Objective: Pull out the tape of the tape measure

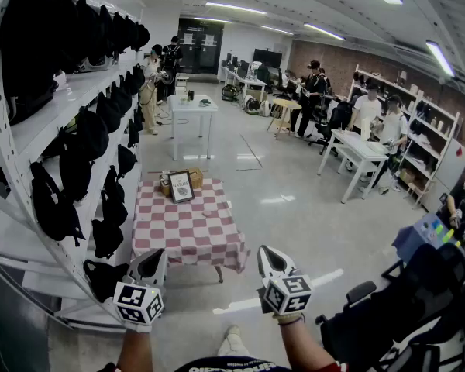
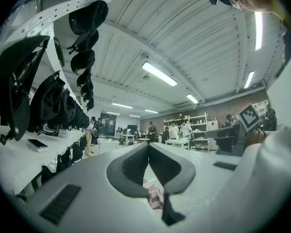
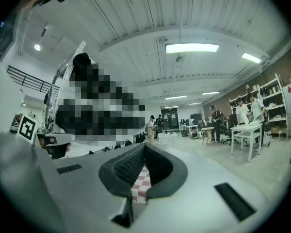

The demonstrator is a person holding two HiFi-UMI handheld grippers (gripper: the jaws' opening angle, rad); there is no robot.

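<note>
While both tools are held level in front of the person, the left tool (image 2: 148, 148) has its jaws closed together with nothing between them, and the right tool (image 3: 144, 148) is the same, closed and empty. Both are well apart from the surface (image 1: 187, 235) with the checked cloth, so I judge the step in hand is the approach: come near first, then open the jaws only beside the tape measure. The tape measure I cannot find in any view. At the far edge of the surface stands a cardboard box (image 1: 195, 177) behind a framed card (image 1: 180, 186); what is inside the box is too small to tell.
</note>
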